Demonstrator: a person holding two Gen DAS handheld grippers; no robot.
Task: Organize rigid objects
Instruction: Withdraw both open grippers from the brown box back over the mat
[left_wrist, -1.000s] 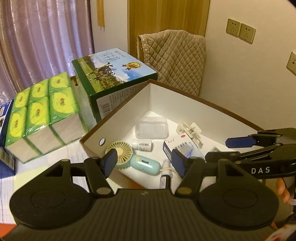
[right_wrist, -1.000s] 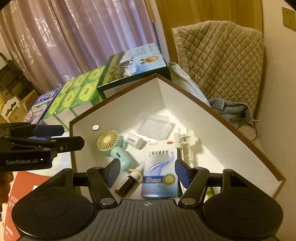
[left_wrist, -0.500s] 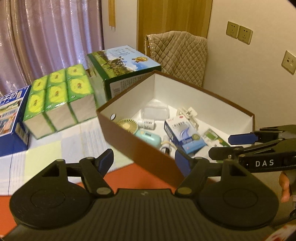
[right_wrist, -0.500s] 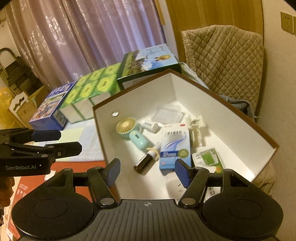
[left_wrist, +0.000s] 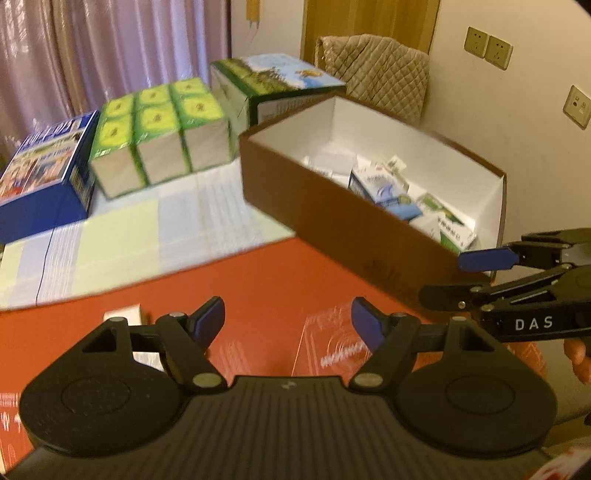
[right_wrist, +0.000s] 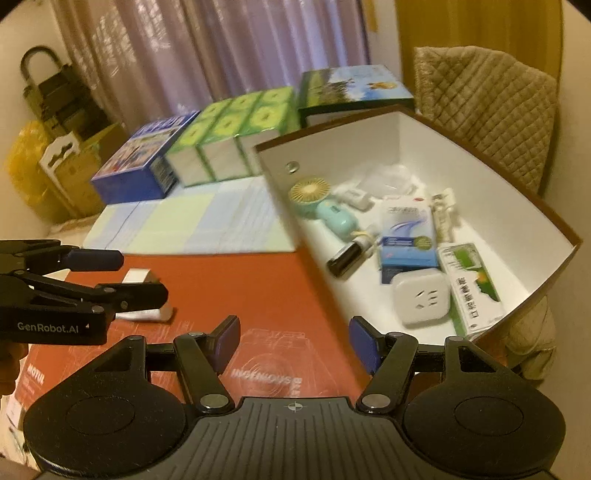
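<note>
Left wrist view: our left gripper (left_wrist: 288, 321) is opening, empty, above the small white box (left_wrist: 123, 314) on the red mat (left_wrist: 280, 273). Our right gripper (right_wrist: 293, 339) hangs empty, jaws apart. Descending crooked, we could nudge that box aside.

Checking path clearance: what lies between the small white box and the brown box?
Only bare red mat between small white box and brown box, seen in the right wrist view.

We note a red table (right_wrist: 258, 295): brown box (left_wrist: 351, 229), tissue packs (left_wrist: 159, 136), blue carton (left_wrist: 44, 177), paper sheets (right_wrist: 192, 221).
</note>
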